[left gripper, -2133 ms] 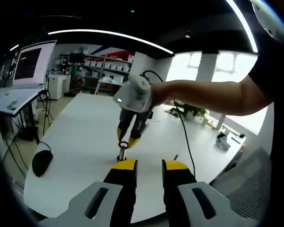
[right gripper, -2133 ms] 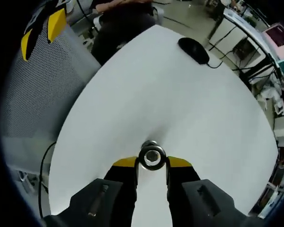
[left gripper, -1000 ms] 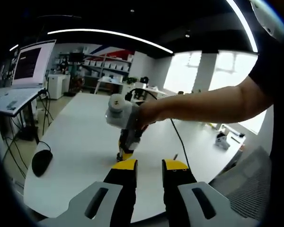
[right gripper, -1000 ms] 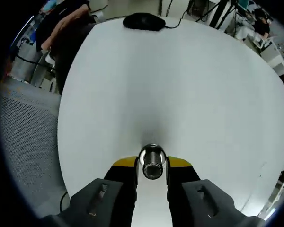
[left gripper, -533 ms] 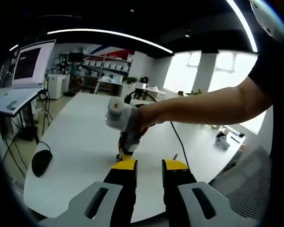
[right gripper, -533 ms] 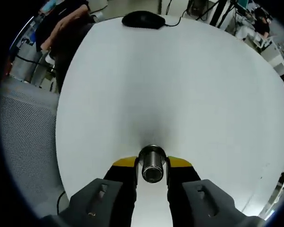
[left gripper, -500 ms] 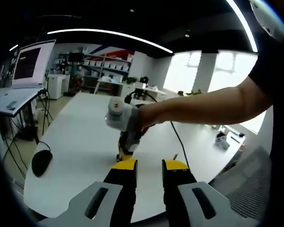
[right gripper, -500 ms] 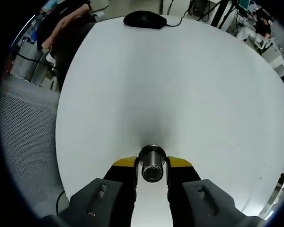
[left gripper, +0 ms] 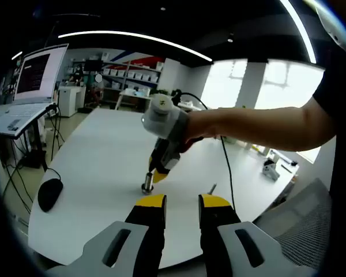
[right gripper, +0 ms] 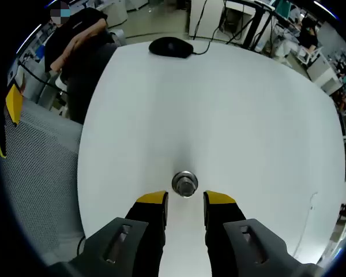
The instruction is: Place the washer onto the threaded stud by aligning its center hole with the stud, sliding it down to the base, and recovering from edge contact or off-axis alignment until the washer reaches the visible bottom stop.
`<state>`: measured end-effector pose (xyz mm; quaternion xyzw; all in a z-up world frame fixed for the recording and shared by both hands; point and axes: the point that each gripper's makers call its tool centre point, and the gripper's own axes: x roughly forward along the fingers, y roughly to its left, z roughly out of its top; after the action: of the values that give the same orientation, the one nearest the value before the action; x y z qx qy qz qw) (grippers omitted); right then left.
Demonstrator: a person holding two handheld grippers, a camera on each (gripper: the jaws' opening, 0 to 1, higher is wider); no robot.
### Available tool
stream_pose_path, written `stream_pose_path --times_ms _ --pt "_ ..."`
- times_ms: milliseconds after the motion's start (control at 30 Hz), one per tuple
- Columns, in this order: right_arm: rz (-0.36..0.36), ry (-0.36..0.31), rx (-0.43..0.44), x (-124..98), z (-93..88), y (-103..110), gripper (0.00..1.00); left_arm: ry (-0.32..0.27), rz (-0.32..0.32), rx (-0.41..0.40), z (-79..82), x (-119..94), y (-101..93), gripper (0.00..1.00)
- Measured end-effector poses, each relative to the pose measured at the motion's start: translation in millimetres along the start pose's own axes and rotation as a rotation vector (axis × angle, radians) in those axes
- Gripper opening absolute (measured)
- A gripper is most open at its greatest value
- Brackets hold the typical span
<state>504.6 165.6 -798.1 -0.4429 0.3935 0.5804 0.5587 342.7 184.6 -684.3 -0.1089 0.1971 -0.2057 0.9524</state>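
On the white surface [right gripper: 230, 115] the threaded stud [right gripper: 185, 183] stands upright, seen end-on in the right gripper view just ahead of the right hand-held gripper [right gripper: 185, 201]. The washer [right gripper: 185, 190] appears as a bright ring around the stud, low at its base; whether it sits fully against the bottom stop cannot be told. The yellow tips of the right hand-held gripper stand parted and hold nothing, one to each side and just short of the stud, apart from it. In the left gripper view the same right hand-held gripper [left gripper: 156, 173] hangs tilted above the stud [left gripper: 147, 184], its yellow tips pointing down and close over the top of it, carried by a person's bare forearm [left gripper: 259, 128] reaching in from the right. The left hand-held gripper [left gripper: 181, 201] is released as well, with a gap between its yellow tips and nothing between them; it is held near the surface's edge, short of the stud. A black computer mouse [left gripper: 49, 194] lies on the surface well apart from the stud, its cable running off the edge; it also shows at the far side in the right gripper view [right gripper: 170, 47]. A laptop [left gripper: 24, 98] stands open on a separate desk at the left.
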Motion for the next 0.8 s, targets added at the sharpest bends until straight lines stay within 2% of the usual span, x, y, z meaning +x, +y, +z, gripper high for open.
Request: stream_pose_path --times_ms 67,100,200,400,533,633,733,800 --pt "-0.023 -0.039 0.028 -13 -2.4 0 0.26 -0.001 -0.001 -0.001 0.1 0 0.0 0.2" --pt "-0.055 -0.083 0.033 -21 -0.6 -2 0.26 0.002 -0.001 0.001 -0.3 0 0.2 0.2" --pt "-0.115 -0.18 0.003 -43 2.4 -3 0.26 0.018 -0.007 0.003 -3.1 1 -0.9 0.2" --pt "-0.249 -0.319 0.114 -89 -8.1 -7 0.26 0.033 -0.007 0.003 -6.3 3 0.1 0.21" --pt "-0.282 -0.457 0.243 -121 -17.1 3 0.26 0.041 -0.004 0.007 -7.5 2 0.0 0.21" --pt "-0.34 -0.467 0.28 -141 -33.4 7 0.25 0.022 -0.01 0.018 -3.7 1 -2.1 0.21" --pt "-0.389 -0.553 0.366 -171 -43.0 13 0.25 0.034 -0.017 0.02 -6.0 2 -3.6 0.2" --pt "-0.426 -0.582 0.403 -187 -53.3 17 0.26 0.036 -0.019 0.026 -6.4 2 -4.2 0.2"
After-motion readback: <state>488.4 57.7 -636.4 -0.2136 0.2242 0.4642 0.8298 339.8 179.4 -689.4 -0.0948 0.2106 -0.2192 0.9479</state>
